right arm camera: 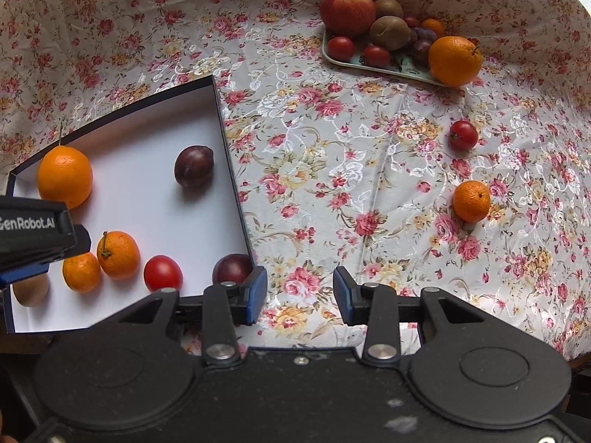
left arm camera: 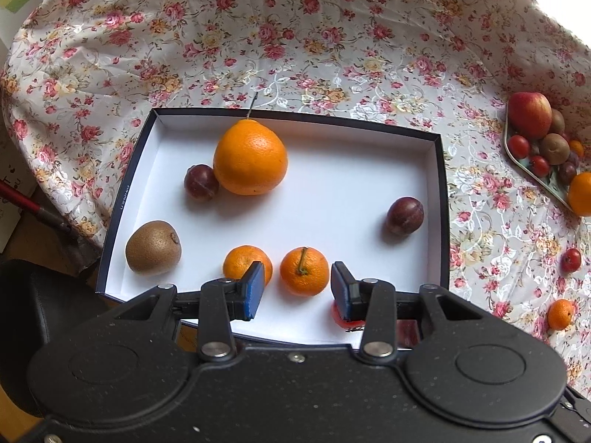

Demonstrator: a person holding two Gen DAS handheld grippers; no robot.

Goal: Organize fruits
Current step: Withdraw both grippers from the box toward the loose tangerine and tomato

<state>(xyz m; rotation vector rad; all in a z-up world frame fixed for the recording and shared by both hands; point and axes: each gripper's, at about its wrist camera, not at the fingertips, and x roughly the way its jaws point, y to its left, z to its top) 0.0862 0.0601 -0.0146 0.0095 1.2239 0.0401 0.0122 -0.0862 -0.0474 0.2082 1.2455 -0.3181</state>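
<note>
- Both tongs stand wide apart and carry nothing: the left gripper hovers over the near edge of the box, its blue pads either side of a stemmed mandarin without touching it, and the right gripper hangs over bare tablecloth just beside the box's right wall.
- Box, white inside with a dark rim, fills the middle of the left view and already holds most of the sorted fruit.
- Tray sits at one o'clock in the right view, well apart from the box, still heaped with an apple, a big orange, kiwis, plums and cherry tomatoes.
- Large orange lies in the box at eleven o'clock, touching a plum.
- Kiwi rests at the box's eight o'clock corner.
- Second plum lies near the right wall at three o'clock; a third plum sits in the near right corner.
- Two mandarins lie side by side at six o'clock: the stemmed mandarin and a plain one.
- Cherry tomato in the box lies between the mandarins and the corner plum.
- Loose on the cloth at three o'clock in the right view: a mandarin and a tomato.
- Judged from this, the job looks roughly half done; the loose pair and the tray's heap remain.
</note>
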